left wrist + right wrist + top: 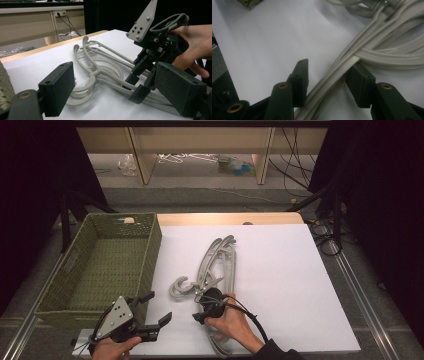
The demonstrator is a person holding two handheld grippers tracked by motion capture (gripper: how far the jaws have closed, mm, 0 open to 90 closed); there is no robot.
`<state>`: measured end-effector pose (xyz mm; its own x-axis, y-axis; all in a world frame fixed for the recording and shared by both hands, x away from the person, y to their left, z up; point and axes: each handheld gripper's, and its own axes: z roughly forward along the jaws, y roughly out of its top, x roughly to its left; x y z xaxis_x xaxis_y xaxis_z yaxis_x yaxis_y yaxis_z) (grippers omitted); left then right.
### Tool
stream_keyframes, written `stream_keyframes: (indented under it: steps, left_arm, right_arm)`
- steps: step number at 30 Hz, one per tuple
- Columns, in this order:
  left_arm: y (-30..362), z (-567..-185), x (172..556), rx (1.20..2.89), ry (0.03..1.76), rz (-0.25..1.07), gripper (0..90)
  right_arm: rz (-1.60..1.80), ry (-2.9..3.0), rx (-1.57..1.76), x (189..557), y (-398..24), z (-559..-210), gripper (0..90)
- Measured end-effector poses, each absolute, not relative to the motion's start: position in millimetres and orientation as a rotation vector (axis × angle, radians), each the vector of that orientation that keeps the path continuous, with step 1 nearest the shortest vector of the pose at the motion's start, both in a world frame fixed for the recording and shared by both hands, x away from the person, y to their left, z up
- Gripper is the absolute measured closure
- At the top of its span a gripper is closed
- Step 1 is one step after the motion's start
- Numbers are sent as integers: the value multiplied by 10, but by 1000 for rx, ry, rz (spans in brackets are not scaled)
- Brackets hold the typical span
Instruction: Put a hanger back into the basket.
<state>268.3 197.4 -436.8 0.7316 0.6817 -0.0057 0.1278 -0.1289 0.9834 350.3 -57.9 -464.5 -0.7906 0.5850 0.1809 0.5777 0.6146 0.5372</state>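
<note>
The pile of grey plastic hangers sat mid-frame on the white table, right of the green basket. The right gripper straddled one hanger arm, jaws half-shut, pads not obviously pinching yet. The left gripper hovered wide at lower left. Hangers looked light, stiff, slick and tangle-prone, so I'd grab a straight arm.

Tangled pale grey plastic hangers flat on the white tabletop
</note>
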Motion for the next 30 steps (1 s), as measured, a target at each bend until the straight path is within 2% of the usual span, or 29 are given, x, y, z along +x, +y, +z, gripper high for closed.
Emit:
stream_keyframes:
  steps: [18, 23, 30]
  left_arm:
    - [1972, -4377, 2679, 1666, 664, 537, 159]
    - [1999, -4355, 2669, 1628, 684, 528, 159]
    - [1996, -4354, 2666, 1639, 674, 538, 159]
  right_arm:
    - [1028, 2805, 1108, 3489, -709, -4560, 628]
    - [1166, 2741, 1175, 3481, -884, -4430, 683]
    - [1190, 2748, 1149, 3509, -1056, -4314, 694]
